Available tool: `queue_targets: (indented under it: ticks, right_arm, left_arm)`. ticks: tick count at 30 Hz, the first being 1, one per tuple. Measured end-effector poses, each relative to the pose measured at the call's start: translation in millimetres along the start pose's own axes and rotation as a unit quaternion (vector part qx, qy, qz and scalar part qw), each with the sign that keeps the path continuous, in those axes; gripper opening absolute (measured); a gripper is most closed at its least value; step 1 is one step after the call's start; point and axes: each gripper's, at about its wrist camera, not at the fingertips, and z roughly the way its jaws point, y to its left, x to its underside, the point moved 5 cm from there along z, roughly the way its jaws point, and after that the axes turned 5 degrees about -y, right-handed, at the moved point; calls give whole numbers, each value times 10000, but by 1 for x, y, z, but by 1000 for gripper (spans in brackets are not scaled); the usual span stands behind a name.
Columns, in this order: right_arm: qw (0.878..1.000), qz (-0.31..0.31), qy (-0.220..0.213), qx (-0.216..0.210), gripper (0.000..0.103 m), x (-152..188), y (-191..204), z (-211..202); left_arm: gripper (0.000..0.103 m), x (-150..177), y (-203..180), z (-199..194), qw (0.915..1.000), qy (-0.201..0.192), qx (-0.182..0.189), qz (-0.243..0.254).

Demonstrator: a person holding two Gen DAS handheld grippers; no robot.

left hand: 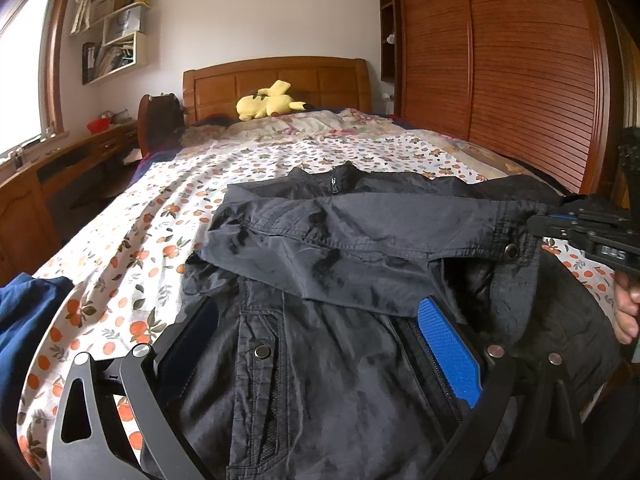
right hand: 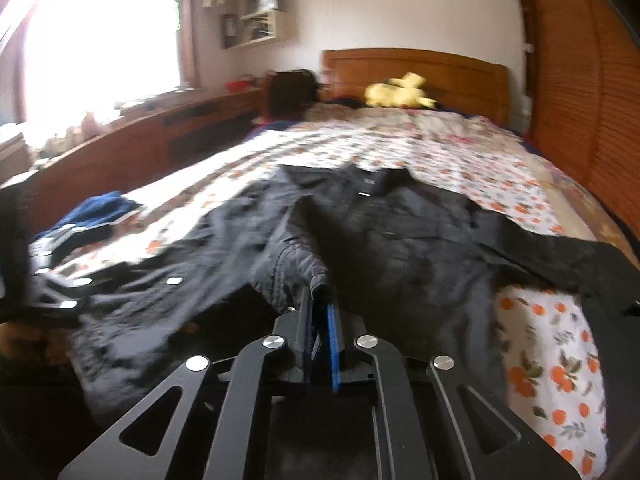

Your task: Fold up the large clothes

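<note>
A large black jacket lies spread front-up on the bed, collar toward the headboard. One sleeve is drawn across its chest. My left gripper is open wide low over the jacket's front, its blue pad beside the zipper, and the cloth lies loose between the fingers. My right gripper comes in from the right and is shut on the sleeve's cuff by its snap button. In the blurred right wrist view the jaws of the right gripper stand nearly together with a tip of black cloth pinched between them.
The bed has an orange-print sheet and a yellow plush toy at the wooden headboard. A blue garment lies at the bed's left edge. A wooden wardrobe stands on the right, a desk on the left. A hand shows at right.
</note>
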Motion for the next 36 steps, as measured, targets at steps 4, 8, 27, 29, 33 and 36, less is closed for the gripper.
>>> queue_targets:
  ticks: [4,8,27,29,33,36]
  right_arm:
    - [9986,-10,-114,525,23,2,-21,-3]
    - [9983,28,-173,562,28,4,-29,-6]
    - [9958,-122,885,222,39,55,-22,59]
    - [9964,-74,827,190,39,53,-23,56]
    - [9971,51,736,191,39,49,-28,49]
    - [9977,134,614,247,39,44,-36,42]
  left_arm:
    - [101,-1,-4,-1,10000,-43,37,21]
    - [101,-3,-8,-4,9999,-125,83,34]
    - [101,-35,-67,-32,9975,-349,395,462]
    - [101,-38,-70,-26,9976,-348,410,438]
    - [101,-40,-72,-8,9975,-390,353,465]
    - [101,-39,-73,11,9976,-371,376,440]
